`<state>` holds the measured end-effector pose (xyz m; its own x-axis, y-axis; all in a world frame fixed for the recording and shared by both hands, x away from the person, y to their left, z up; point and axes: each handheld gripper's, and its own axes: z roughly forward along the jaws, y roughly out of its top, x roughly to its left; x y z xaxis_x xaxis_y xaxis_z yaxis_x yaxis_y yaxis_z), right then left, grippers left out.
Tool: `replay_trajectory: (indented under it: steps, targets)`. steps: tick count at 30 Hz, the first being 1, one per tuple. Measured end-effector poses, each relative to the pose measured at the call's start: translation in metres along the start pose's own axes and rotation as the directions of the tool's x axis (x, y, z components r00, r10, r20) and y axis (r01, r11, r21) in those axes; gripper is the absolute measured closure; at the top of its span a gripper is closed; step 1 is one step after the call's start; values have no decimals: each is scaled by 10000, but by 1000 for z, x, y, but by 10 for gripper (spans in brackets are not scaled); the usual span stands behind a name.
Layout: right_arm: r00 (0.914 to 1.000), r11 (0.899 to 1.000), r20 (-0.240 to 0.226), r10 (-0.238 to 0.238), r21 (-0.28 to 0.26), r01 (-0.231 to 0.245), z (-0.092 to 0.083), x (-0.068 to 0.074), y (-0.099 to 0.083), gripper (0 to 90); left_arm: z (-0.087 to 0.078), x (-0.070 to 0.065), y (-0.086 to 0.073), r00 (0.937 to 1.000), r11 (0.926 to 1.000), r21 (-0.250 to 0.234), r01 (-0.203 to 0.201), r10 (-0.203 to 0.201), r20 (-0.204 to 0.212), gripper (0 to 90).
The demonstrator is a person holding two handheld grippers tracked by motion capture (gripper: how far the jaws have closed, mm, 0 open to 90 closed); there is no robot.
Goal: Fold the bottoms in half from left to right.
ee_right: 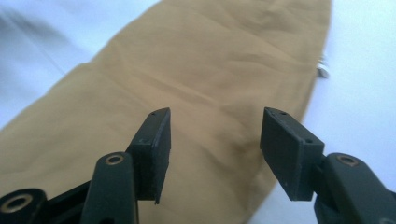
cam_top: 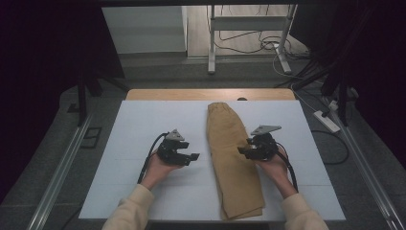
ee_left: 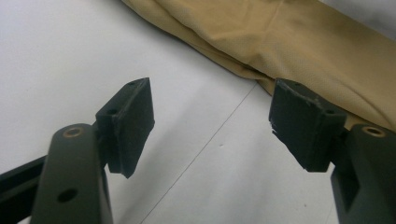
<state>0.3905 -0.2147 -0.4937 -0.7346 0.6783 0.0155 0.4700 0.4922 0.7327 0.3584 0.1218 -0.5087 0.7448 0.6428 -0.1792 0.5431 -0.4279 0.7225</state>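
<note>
A pair of tan trousers (cam_top: 233,158), folded lengthwise into a long strip, lies on the white board (cam_top: 143,124) with the waistband at the far end. My left gripper (cam_top: 191,157) hovers just left of the strip, open, with only white board between its pads (ee_left: 135,123); the cloth's edge (ee_left: 289,42) lies beyond them. Over the strip's right edge my right gripper (cam_top: 242,151) stands open, its jaws apart above the fabric (ee_right: 205,79) and nothing pinched between them.
The white board rests on a wooden table (cam_top: 210,94). Beyond the table stand a metal frame's legs (cam_top: 210,48) and loose cables (cam_top: 268,45) on the floor. A power strip (cam_top: 326,120) lies at the right. Rails run along both sides.
</note>
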Motion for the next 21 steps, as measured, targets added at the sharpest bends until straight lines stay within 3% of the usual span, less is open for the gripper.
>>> replay_trajectory:
  steps: [4,12,21]
  targets:
    - [9994,9999,-331,-126,-53,125,-2,6,2,412,-1,1,0,10000,10000,-20,19,-19,-3,298]
    - [9977,9993,-564,-379,47,382,-4,17,3,399,-3,4,-1,10000,10000,-2,66,-66,3,292]
    - [9902,9974,-1210,-697,71,710,-7,39,5,388,-6,8,-2,9998,9998,-29,184,-184,-28,287]
